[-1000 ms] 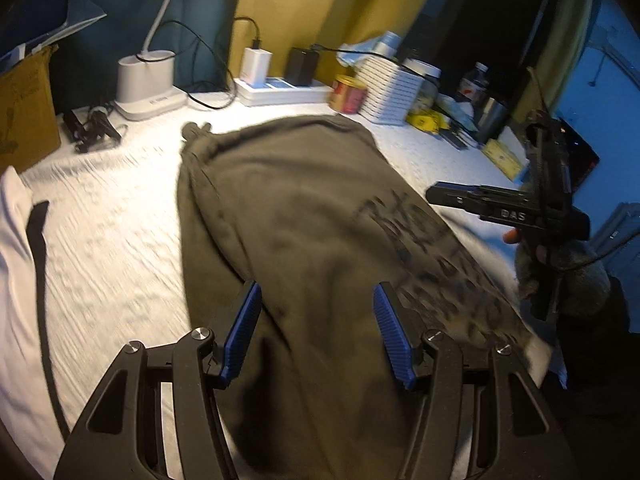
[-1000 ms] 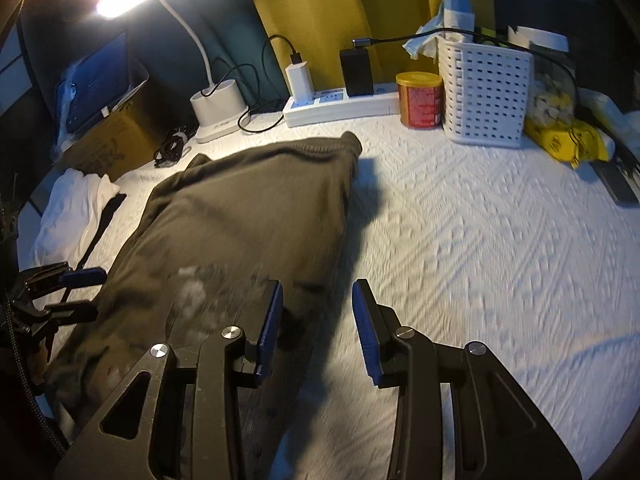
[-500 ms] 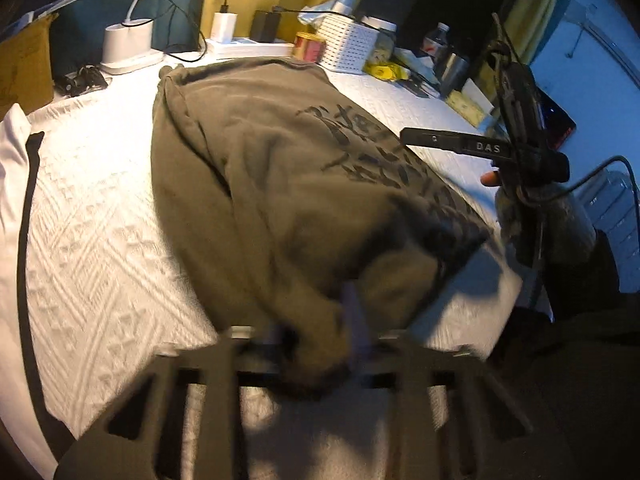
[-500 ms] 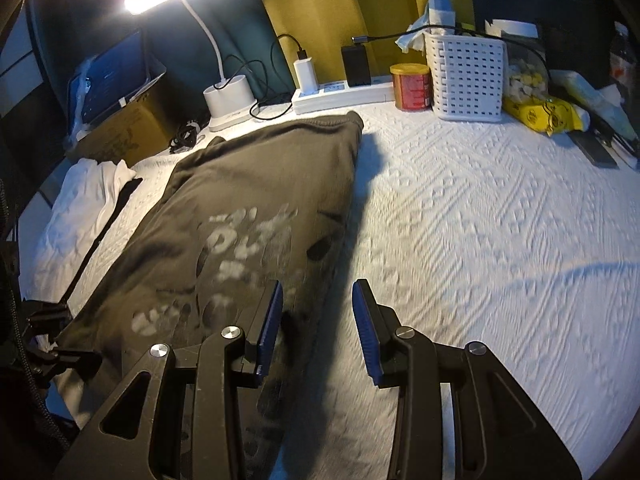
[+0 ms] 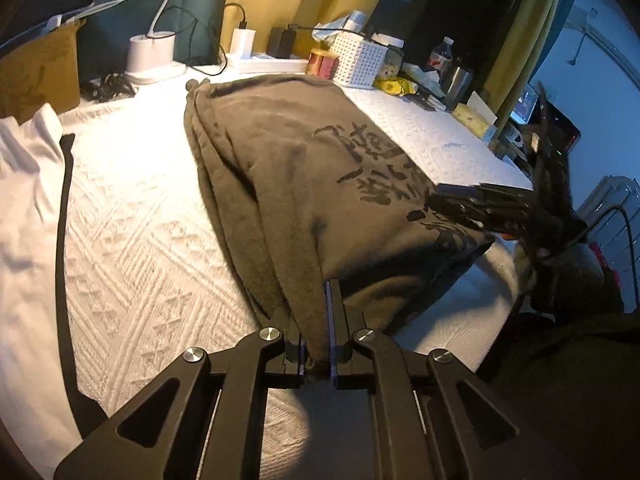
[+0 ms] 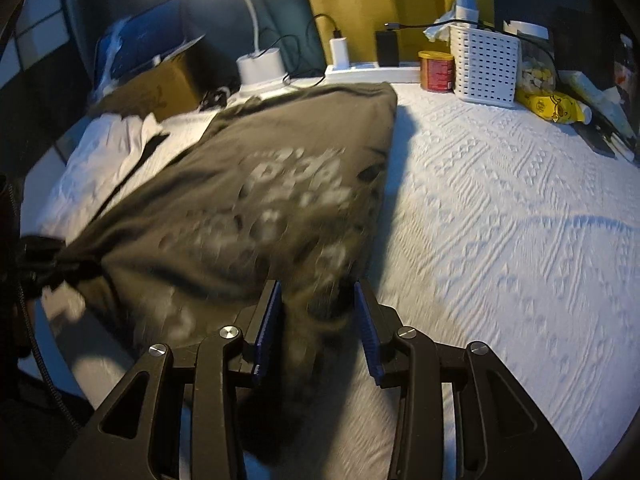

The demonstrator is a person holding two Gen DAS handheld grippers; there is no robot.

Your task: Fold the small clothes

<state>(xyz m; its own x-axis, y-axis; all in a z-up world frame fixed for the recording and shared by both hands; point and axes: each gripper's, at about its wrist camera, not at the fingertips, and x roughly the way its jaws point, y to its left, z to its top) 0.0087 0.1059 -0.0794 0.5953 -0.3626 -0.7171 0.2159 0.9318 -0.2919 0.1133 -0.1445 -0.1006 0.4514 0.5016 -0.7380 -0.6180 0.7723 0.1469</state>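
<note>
An olive-brown top (image 5: 304, 168) with a dark print lies lengthwise on the white quilted cover (image 5: 140, 240). My left gripper (image 5: 316, 304) is shut on its near left corner, and the cloth bunches up between the blue pads. In the right wrist view the same top (image 6: 280, 168) is blurred. My right gripper (image 6: 318, 292) stands half open around its near right corner, with cloth between the fingers and a gap at the pads. The left gripper (image 6: 44, 260) shows dark at that view's left edge. The right gripper (image 5: 472, 200) shows blurred in the left wrist view.
A white garment with a black stripe (image 5: 28, 200) lies on the left. Along the back stand a cardboard box (image 5: 36, 72), a lamp base (image 5: 154, 56), a power strip (image 5: 264, 64), a red can (image 5: 322, 63) and a white basket (image 5: 360, 60). The cover's edge drops off at the near right.
My left gripper has shut on the top's near corner and drawn it back. The right gripper has slid back to the other near corner, and cloth now lies between its fingers.
</note>
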